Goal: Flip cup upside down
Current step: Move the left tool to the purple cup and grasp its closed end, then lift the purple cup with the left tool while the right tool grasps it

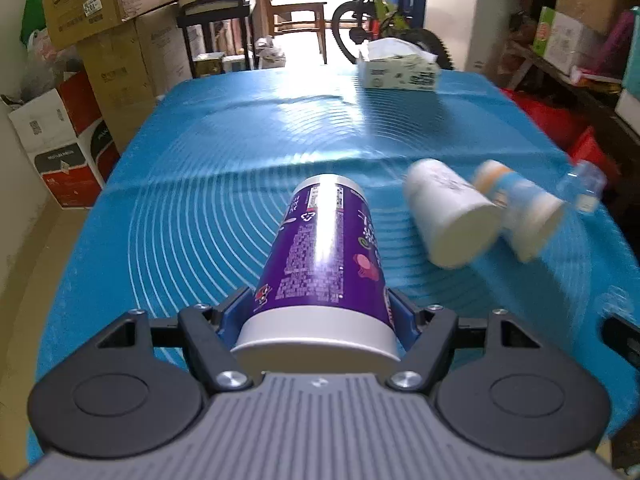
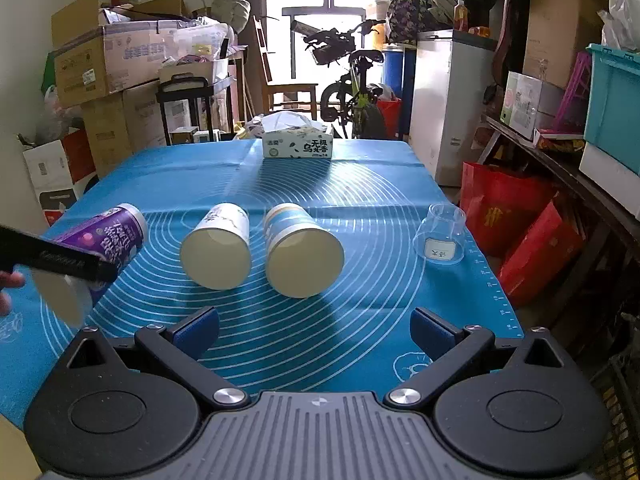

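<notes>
Purple printed cup (image 1: 320,256), left wrist view: it sits clamped between the blue pads (image 1: 402,314) of the left gripper (image 1: 320,312), held near its wide mouth end, closed base pointing straight ahead and away from the gripper. It looks lifted off the blue mat (image 1: 180,200). Ahead and to the right lie a white cup (image 1: 452,216) and a blue-banded cup (image 1: 520,212), both blurred.

Right wrist view: the right gripper (image 2: 314,332) hangs with fingers spread wide, nothing between them. The purple cup appears far to its left, tilted. White cup and banded cup lie on their sides straight ahead, mouths toward the camera; a clear plastic cup (image 2: 440,236) stands mouth-down ahead to the right.

Judgement: flip is midway. Roll the wrist until the mouth faces down, lower flat onto bare mat, then release; keep grip firm but light, since a thin wall may buckle.
</notes>
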Demonstrator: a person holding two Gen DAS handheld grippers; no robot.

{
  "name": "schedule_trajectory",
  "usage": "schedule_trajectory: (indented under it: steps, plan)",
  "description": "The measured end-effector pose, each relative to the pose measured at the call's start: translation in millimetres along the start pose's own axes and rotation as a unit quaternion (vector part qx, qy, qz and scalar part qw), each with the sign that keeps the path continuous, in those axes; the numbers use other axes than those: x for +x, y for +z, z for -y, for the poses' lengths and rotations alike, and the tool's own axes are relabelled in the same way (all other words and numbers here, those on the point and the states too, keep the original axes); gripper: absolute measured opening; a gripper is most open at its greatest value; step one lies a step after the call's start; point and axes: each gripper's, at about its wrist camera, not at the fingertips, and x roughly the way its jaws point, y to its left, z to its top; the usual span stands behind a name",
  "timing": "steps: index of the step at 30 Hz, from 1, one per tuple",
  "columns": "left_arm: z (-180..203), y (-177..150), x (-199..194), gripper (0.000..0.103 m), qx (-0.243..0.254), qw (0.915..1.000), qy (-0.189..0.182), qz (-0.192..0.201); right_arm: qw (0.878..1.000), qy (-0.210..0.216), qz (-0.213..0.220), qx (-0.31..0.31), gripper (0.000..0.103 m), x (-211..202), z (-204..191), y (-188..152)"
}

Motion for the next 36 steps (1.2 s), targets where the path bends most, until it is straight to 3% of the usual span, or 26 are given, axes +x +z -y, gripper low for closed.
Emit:
schedule_trajectory:
  steps: [6,21,28,36]
  plan:
    - [23,-26,-22,0.073,0.019,0.9997,-0.015,-0.002,1.000,0.004,0.001,0.006,0.103,-11,5,-5]
    - [30,-40,0,0.075,0.011,0.9995,-0.022,-0.021,1.000,0.000,-0.011,0.006,0.103,-21,9,-15]
    - [25,-37,-5,0.094,-0.005,0.9998,-0.020,-0.007,1.000,0.000,-0.011,0.001,0.103,-21,5,-13]
    - [27,-35,-8,0.099,0.003,0.9999,-0.013,0.001,1.000,0.000,-0.011,0.000,0.103,-22,5,-13]
